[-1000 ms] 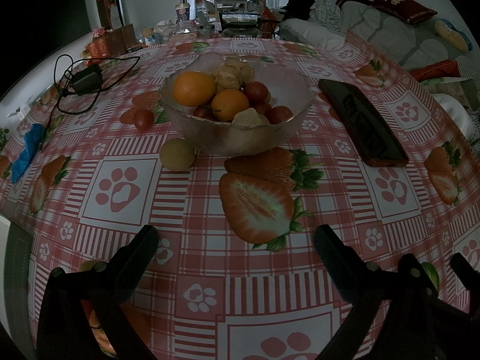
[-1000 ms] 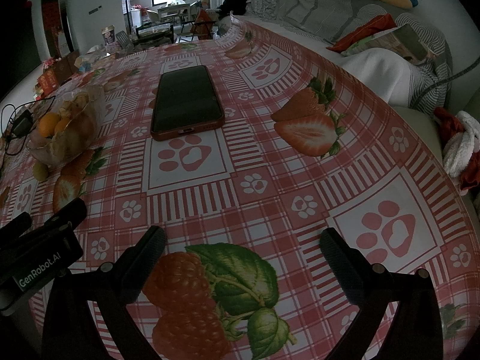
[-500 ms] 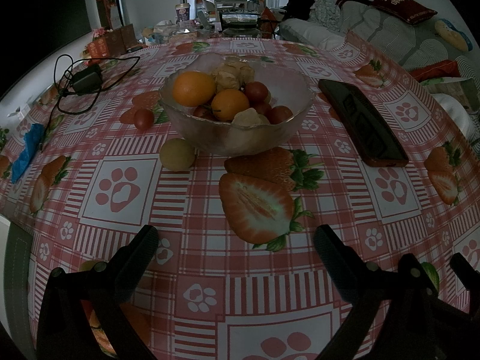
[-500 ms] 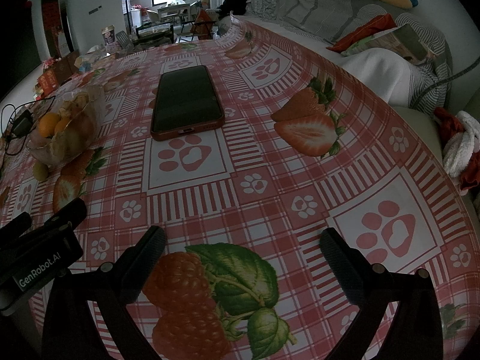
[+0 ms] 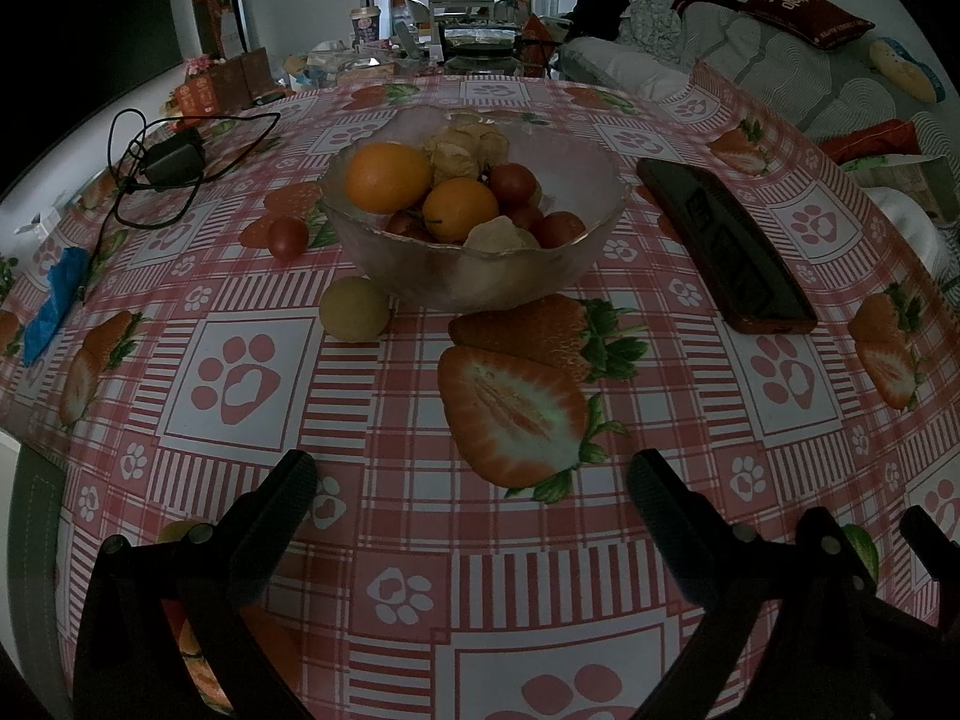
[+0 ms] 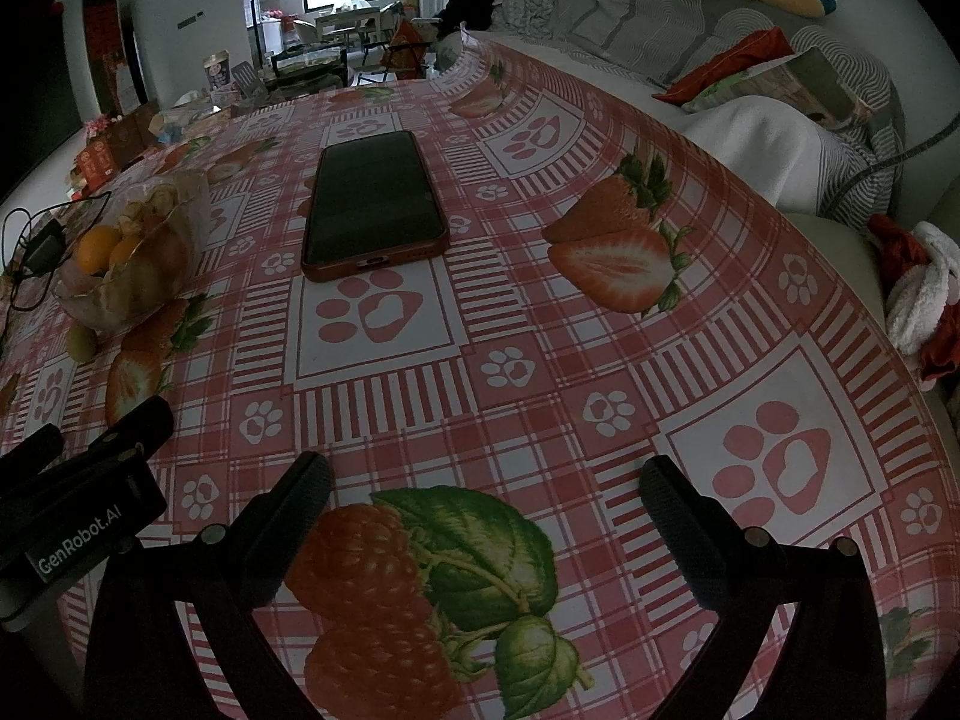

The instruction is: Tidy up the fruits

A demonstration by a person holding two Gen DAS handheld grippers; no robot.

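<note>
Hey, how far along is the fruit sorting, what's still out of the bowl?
Mostly done: the glass bowl already holds two oranges, small red fruits and pale husked ones. Nothing is in hand; the left tongs and right tongs are both open and empty above the tablecloth. Left to do: the yellow-green fruit against the bowl's base and the red tomato beside it.

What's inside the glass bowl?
The bowl holds two oranges, several small red tomatoes and pale husked fruits. Whatever lies beneath the pile is covered by fruit and the frosted wall.
</note>
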